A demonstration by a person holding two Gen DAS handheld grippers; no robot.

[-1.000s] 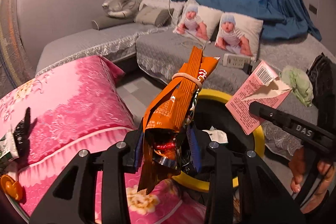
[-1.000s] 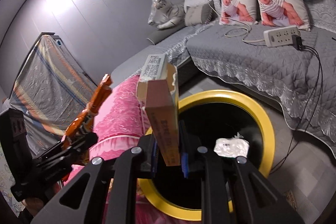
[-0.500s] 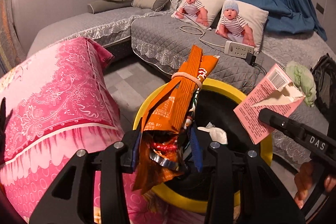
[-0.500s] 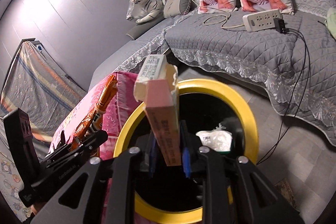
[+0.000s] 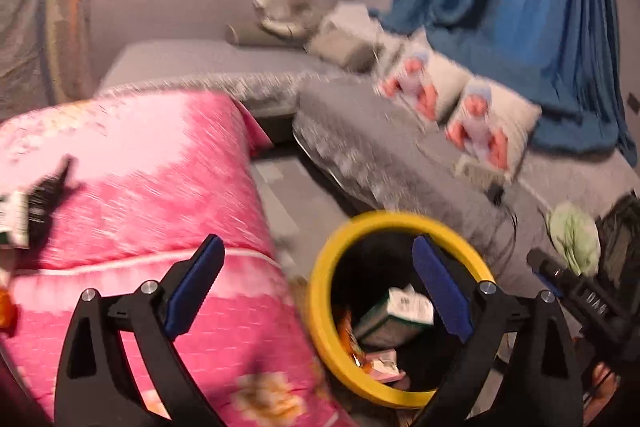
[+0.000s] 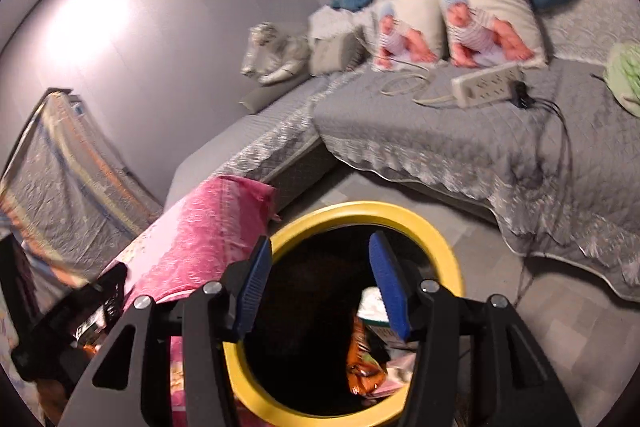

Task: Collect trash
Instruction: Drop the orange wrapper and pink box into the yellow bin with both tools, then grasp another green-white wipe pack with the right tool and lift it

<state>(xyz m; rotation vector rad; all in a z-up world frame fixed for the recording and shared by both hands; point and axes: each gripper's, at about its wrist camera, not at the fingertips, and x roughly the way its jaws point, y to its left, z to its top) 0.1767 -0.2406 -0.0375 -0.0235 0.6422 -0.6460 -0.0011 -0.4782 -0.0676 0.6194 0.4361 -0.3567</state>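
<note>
A black bin with a yellow rim [image 5: 320,311] stands on the floor; it also shows in the right wrist view [image 6: 448,251]. Inside lie an orange snack wrapper [image 6: 362,367], a green-white carton [image 5: 394,315] and a pink box [image 5: 384,367]. My left gripper [image 5: 316,287] is open and empty, above the bin's left rim. My right gripper [image 6: 320,291] is open and empty, over the bin's mouth. The right gripper's body [image 5: 576,291] shows at the right of the left wrist view.
A table with a pink floral cloth [image 5: 132,187] stands left of the bin, with a black-and-white item [image 5: 28,207] on it. A grey sofa [image 6: 440,139] with baby-print pillows [image 6: 492,23], a power strip [image 6: 488,85] and a green cloth [image 5: 572,235] lies behind.
Both grippers have opened. The orange wrapper and the pink box have dropped into the bin. The left gripper has swung left; its view is blurred.
</note>
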